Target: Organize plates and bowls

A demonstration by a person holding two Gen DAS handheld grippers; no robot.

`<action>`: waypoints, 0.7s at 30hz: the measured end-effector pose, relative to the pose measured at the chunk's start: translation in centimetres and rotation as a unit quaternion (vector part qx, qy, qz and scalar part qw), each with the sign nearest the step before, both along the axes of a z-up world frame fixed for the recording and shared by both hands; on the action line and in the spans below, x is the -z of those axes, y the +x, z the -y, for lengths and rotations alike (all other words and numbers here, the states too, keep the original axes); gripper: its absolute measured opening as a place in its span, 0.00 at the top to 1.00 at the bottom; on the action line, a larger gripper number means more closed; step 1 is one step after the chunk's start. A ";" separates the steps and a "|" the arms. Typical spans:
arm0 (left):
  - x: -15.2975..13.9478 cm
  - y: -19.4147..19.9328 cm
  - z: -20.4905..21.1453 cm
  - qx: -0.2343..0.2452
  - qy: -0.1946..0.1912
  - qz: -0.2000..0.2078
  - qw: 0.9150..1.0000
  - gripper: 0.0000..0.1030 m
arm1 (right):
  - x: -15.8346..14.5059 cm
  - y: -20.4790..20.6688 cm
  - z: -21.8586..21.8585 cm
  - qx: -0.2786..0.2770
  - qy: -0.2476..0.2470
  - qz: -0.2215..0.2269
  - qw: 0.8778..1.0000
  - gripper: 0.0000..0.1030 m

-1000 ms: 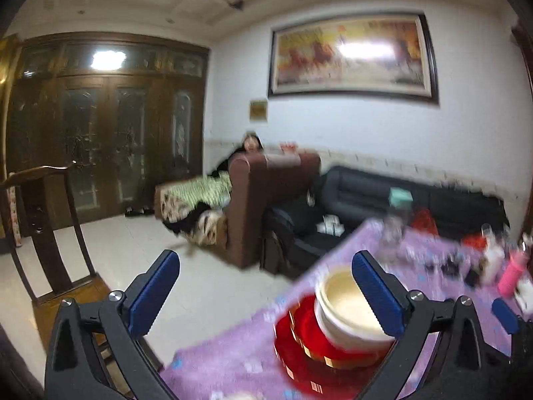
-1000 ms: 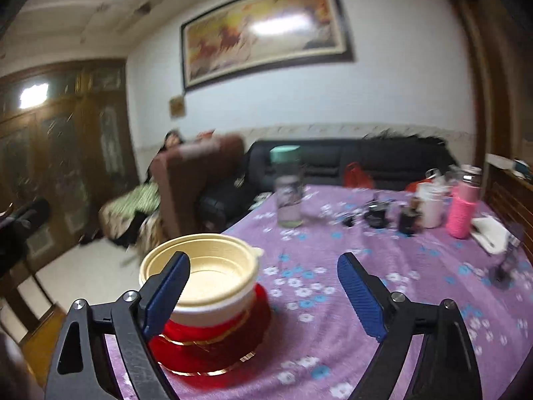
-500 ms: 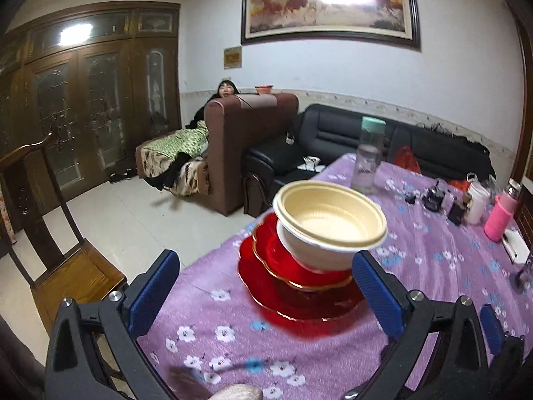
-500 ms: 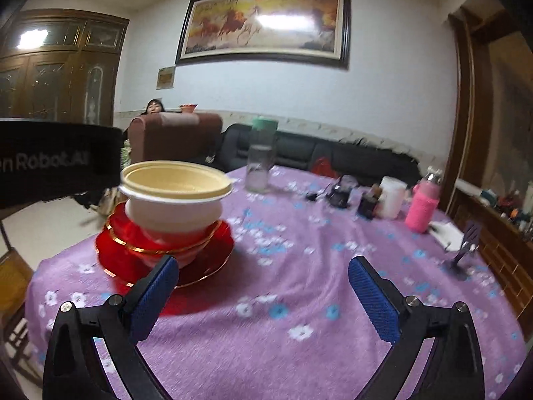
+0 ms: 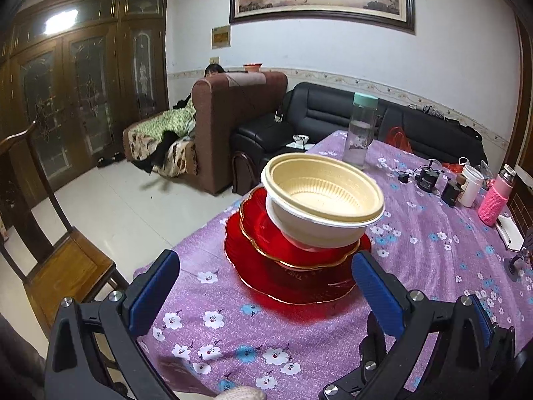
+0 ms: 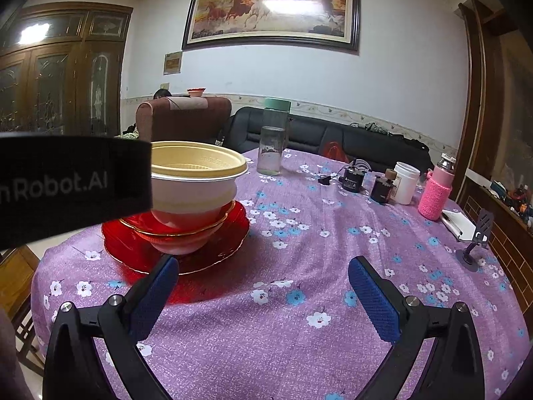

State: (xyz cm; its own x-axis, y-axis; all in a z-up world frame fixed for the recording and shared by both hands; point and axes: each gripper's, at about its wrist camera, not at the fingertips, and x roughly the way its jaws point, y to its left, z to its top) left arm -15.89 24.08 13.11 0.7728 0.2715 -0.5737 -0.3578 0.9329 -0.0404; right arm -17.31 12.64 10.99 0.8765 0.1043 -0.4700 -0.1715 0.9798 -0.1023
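A cream bowl [image 5: 321, 200] sits tilted in a white bowl, on a small gold-rimmed red plate [image 5: 266, 233] stacked on a larger red plate [image 5: 286, 280], on the purple floral tablecloth [image 5: 433, 250]. My left gripper [image 5: 263, 283] is open and empty, its blue pads apart just in front of the stack. In the right wrist view the stack [image 6: 186, 200] stands left of centre. My right gripper [image 6: 263, 286] is open and empty, to the right of and nearer than the red plates [image 6: 213, 250]. The left gripper's black body [image 6: 66, 180] hides the stack's left side.
A clear bottle with a green cap [image 6: 273, 140] stands behind the stack. Small dark devices [image 6: 353, 180], a white cup [image 6: 404, 183], a pink sleeved bottle [image 6: 434, 193] and a phone stand [image 6: 476, 240] are at the right. A wooden chair [image 5: 50, 250] stands left of the table edge.
Both grippers have swung round and come closer to the table. The stack now sits centred ahead of the left gripper. Both stay open and empty.
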 end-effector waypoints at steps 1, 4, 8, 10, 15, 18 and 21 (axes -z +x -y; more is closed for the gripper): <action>0.1 0.1 -0.1 0.001 -0.002 -0.003 1.000 0.00 | 0.0 0.1 -0.1 -0.001 -0.001 -0.001 1.000 0.00; 0.5 0.4 -0.4 -0.002 -0.002 -0.006 1.000 0.00 | 0.3 0.4 -0.4 -0.003 -0.005 -0.004 1.000 0.00; 0.7 0.7 -0.6 -0.002 0.000 -0.008 1.000 0.00 | 0.6 0.8 -0.9 -0.005 -0.009 -0.010 1.000 0.00; 0.9 0.9 -0.8 -0.002 0.000 -0.010 1.000 0.00 | 0.8 1.0 -1.1 -0.005 -0.011 -0.013 1.000 0.00; 1.3 1.4 -1.2 -0.004 0.002 -0.014 1.000 0.00 | 1.1 1.2 -1.6 -0.008 -0.015 -0.018 1.000 0.00; 1.5 1.6 -1.7 -0.007 0.002 -0.014 1.000 0.00 | 1.3 1.3 -2.1 -0.011 -0.018 -0.020 1.000 0.00; 1.7 1.7 -2.1 -0.009 0.000 -0.015 1.000 0.00 | 1.4 1.5 -2.5 -0.013 -0.024 -0.022 0.999 0.00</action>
